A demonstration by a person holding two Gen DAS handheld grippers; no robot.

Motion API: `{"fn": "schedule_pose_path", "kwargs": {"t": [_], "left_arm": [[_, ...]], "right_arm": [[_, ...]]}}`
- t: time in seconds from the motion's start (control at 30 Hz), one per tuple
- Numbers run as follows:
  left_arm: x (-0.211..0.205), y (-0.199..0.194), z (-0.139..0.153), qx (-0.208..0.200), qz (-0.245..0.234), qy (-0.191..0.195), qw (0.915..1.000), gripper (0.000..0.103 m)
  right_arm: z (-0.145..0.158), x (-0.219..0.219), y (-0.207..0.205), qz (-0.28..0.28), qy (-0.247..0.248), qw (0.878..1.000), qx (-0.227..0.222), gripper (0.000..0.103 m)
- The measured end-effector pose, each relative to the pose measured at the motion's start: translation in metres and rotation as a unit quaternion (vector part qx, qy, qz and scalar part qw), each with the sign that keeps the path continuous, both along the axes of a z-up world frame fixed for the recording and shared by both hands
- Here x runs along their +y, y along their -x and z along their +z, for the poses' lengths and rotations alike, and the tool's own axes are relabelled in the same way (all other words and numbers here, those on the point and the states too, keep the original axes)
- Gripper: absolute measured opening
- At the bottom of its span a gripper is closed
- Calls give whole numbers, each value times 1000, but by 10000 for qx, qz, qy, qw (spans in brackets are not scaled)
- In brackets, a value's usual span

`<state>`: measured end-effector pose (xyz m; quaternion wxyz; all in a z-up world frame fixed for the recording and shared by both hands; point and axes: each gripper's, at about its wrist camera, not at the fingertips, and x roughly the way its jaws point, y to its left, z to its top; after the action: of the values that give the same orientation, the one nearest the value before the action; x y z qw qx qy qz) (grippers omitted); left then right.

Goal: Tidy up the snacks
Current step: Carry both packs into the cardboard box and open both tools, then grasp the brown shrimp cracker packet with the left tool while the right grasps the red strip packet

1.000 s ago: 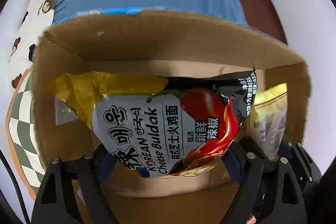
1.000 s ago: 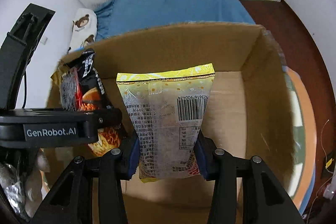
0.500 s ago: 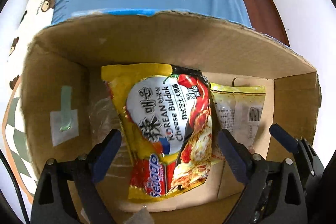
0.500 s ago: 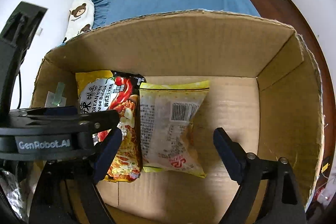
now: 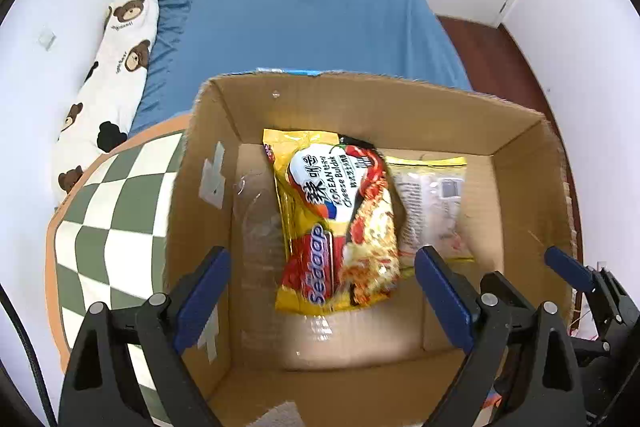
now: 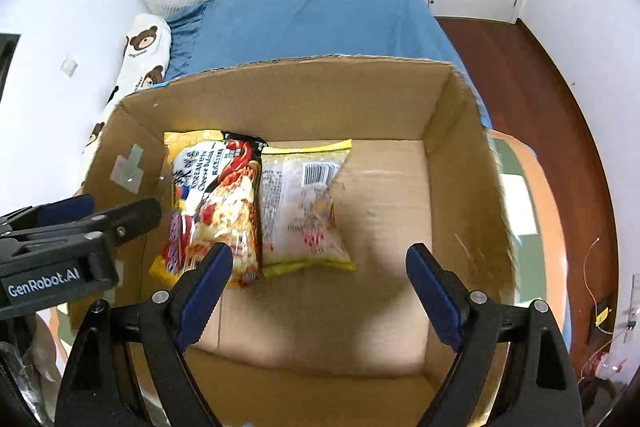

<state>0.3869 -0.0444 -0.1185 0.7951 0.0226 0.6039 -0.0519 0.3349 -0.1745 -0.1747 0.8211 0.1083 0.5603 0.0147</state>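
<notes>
Left gripper [image 5: 320, 291] now spread wide and empty, lifted clear; yellow-and-red Buldak noodle packet [image 5: 336, 223] dropped flat on the floor of the brown cardboard box [image 5: 384, 107], below and ahead of the jaws. Same for right gripper [image 6: 320, 287]: let go, pale yellow barcode packet [image 6: 304, 203] lying just ahead-left, touching the first. Two snacks boxed, both hands free for more.

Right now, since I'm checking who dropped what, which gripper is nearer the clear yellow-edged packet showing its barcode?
Right. The right gripper hovers open just above the clear yellow-edged packet; the left gripper hangs over the Buldak noodle packet beside it.
</notes>
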Motion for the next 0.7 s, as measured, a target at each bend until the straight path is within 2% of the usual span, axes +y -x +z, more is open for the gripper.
{"fn": "schedule_pose_path", "kwargs": {"t": [0.2,0.43,0.6,0.7], "left_arm": [[10,13,26,-409,-42,37,9991,94],[19,57,63,-929,-35,107,9956,94],[26,89,84,-1054,-9,343,9938,94],[35,110,83,-1099,35,298,9935,94]], "right_arm": [[31,-6,44,-89,165,9994,-300,91],[78,-13,100,-206,335,9965,-742,91],[103,-16,143,-278,173,9955,-890,91],[108,-14,166,-300,80,9957,-869,91]]}}
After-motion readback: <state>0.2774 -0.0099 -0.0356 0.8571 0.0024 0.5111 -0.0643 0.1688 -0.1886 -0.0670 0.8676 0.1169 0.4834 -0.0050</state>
